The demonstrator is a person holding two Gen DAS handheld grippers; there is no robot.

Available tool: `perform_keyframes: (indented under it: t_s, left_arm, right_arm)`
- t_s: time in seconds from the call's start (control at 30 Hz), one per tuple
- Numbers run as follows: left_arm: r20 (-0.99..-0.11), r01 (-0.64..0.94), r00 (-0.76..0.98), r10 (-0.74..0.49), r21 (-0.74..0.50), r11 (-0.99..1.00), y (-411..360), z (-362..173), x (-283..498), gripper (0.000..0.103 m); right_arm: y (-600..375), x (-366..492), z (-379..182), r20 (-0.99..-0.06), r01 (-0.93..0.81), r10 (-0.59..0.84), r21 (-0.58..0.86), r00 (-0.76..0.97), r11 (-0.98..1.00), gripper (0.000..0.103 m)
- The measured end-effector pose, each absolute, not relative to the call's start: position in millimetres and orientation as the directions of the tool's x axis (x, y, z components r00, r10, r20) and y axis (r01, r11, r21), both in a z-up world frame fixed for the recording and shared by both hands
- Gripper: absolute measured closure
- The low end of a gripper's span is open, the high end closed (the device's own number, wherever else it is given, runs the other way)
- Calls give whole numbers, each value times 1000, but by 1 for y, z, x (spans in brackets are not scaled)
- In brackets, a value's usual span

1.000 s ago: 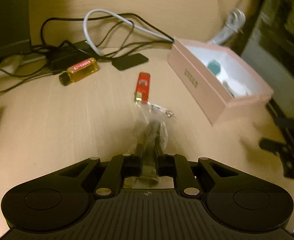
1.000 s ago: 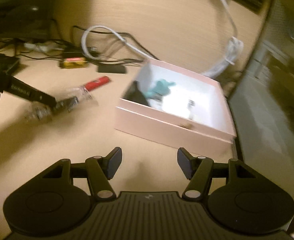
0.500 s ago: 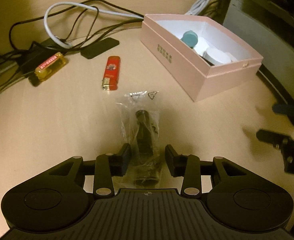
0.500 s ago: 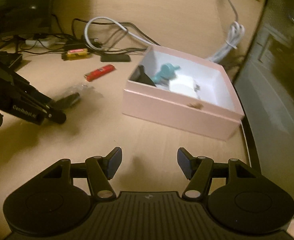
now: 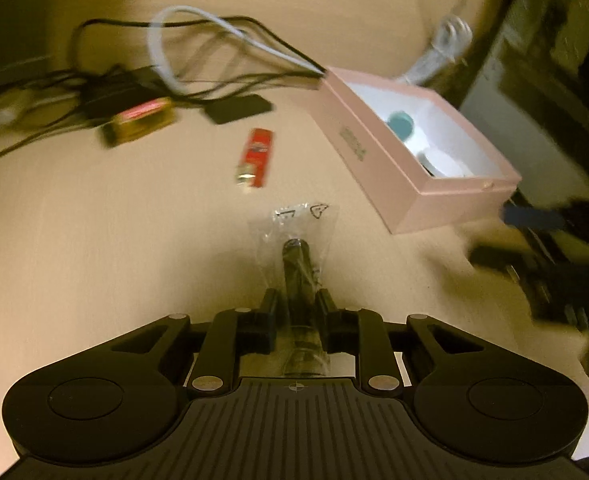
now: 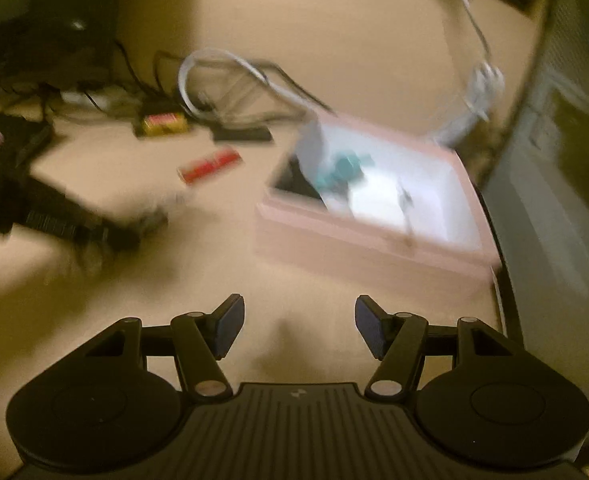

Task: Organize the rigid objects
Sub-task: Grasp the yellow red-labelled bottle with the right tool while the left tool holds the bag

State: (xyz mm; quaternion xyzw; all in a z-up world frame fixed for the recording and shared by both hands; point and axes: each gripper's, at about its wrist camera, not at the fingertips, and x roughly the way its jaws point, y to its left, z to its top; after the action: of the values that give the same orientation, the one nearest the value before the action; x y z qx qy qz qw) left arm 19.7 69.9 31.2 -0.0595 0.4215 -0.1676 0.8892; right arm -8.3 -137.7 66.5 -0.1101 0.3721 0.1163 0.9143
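A black cylinder in a clear plastic bag (image 5: 294,248) points away from me over the wooden table. My left gripper (image 5: 296,298) is closing its jaws on the bag's near end, and the pads press on it. Ahead lie a red lighter (image 5: 256,156) and a small yellow bottle (image 5: 138,126). An open pink box (image 5: 374,160) at the right holds a teal piece (image 5: 400,124) and white items. In the blurred right wrist view, my right gripper (image 6: 297,312) stands open with nothing between its fingers, in front of the pink box (image 6: 354,244). The left gripper (image 6: 106,232) shows at the left.
Black and white cables (image 5: 198,28) tangle at the back of the table beside a flat black piece (image 5: 238,109). A coiled white cable (image 5: 438,56) lies behind the box. Dark equipment (image 5: 554,80) rises past the table's right edge.
Half a second ago the left jaws stood apart around the bagged cylinder; now they are shut on it. The left view has shifted and blurred. The right gripper stays open at the same width.
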Motion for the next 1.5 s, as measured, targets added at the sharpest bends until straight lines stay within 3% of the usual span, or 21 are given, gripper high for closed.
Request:
perform_keyframes:
  t_s: [0.1,0.27,0.37,0.6,0.7,0.93,1.0,1.3,1.5]
  left_arm:
    - [-705,166,625,-335,-299,940,99,39,-1,80]
    - [-679,32,677,-284,-358,933,148,51,-30,80]
    - [-676,-18,689,-263,-379,925,168,54,-42,80]
    - [-674,-74,707,-217,-375,924,198,48,-59,80]
    - [-669,-138,713,-210,-427,894,213,43,-65,80]
    - [-673,-126,715,-189,-391,912,217,48,-60,80]
    - [-675,-115,712,-195,-385,916,215,47,-60,80]
    - [-669,-35,686,-286,-423,905,197,39,-43,80]
    - [-658,73,653,-376,-439,896,164,39,-31,80]
  right_arm:
    - [-116,21,82,-685,-360,228,-54,692,931,37]
    - [-62,81,96,-655,-458,370,41,659,888,22]
    - [-17,123,87,-679,-508,430,96,595,856,20]
    - [63,175,42,-668,-503,374,-1,644,865,20]
    - [78,195,24,-690,-502,346,-30,636,864,20]
    - [88,223,-1,-708,-495,344,-8,617,869,15]
    - [88,224,0,-703,-495,354,2,617,869,22]
    - [55,189,27,-718,-503,404,87,567,860,22]
    - [20,126,60,-705,-587,403,-23,584,809,22]
